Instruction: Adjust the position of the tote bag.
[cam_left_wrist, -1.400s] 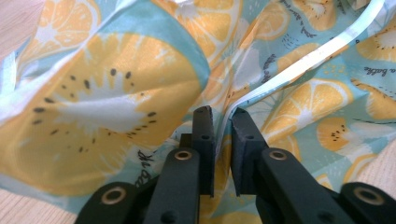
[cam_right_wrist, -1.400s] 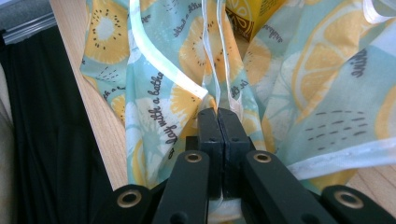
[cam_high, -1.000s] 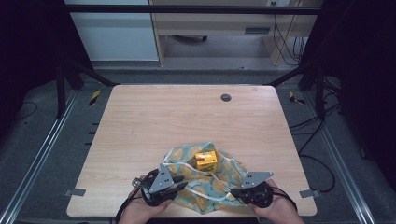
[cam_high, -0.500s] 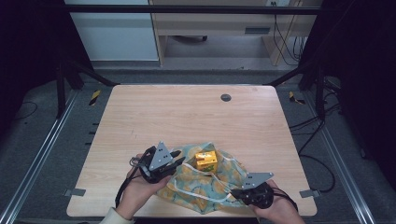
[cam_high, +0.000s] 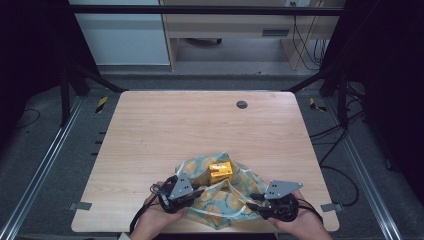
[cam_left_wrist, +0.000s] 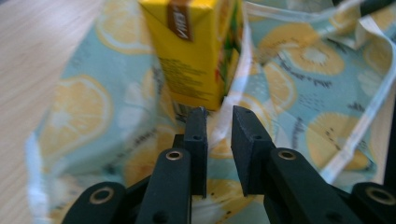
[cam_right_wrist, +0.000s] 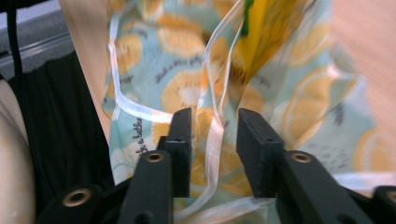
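In the lower middle of the high view, a lemon-print cloth (cam_high: 225, 192) is lying crumpled on the counter (cam_high: 165, 130), half wrapping a yellow carton (cam_high: 220, 171). The left gripper (cam_high: 197, 191) has been closing; its fingers are standing slightly apart around a white hem, whether pinching it is hard to tell. The right gripper (cam_high: 252, 200) has just been opening, fingers apart around a hem strip (cam_right_wrist: 212, 135). Folds are hiding the carton's base.

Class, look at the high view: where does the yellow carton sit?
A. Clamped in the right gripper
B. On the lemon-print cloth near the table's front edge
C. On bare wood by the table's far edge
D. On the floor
B: the yellow carton rests on the lemon-print cloth near the table's front edge.
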